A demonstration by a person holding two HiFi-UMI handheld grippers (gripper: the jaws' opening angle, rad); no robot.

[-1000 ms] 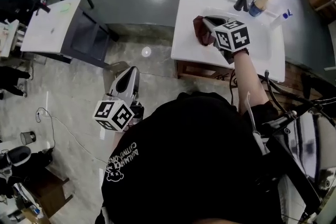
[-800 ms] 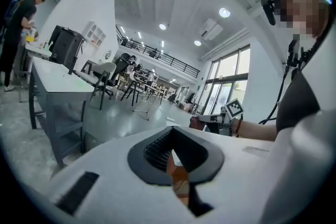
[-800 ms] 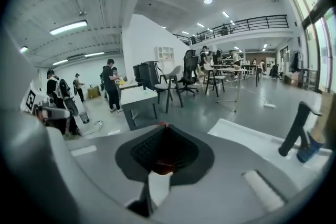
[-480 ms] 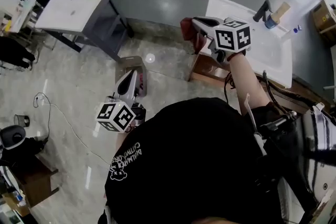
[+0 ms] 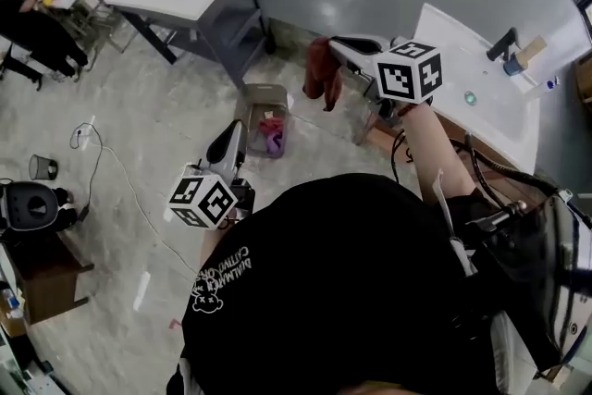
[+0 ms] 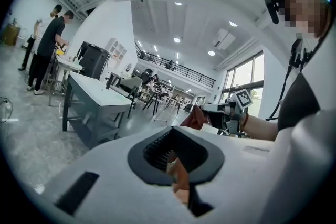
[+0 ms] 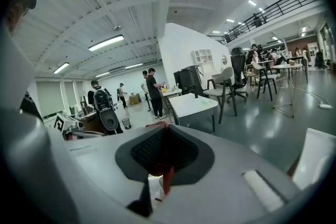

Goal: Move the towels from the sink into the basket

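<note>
Over the open grey floor, the white sink worktop lies at three o'clock of the towel, well apart from it. A grey basket holding pink and purple cloth stands at about seven o'clock of the towel, with bare floor round it. Dark red and crumpled, the towel hangs in the air, pinched in the right claw. At the basket's nine o'clock, the left claw is pressed together, empty.

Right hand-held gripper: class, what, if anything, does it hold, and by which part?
The right hand-held gripper pinches a dark red towel by its top end; the rest hangs free below the jaws.
</note>
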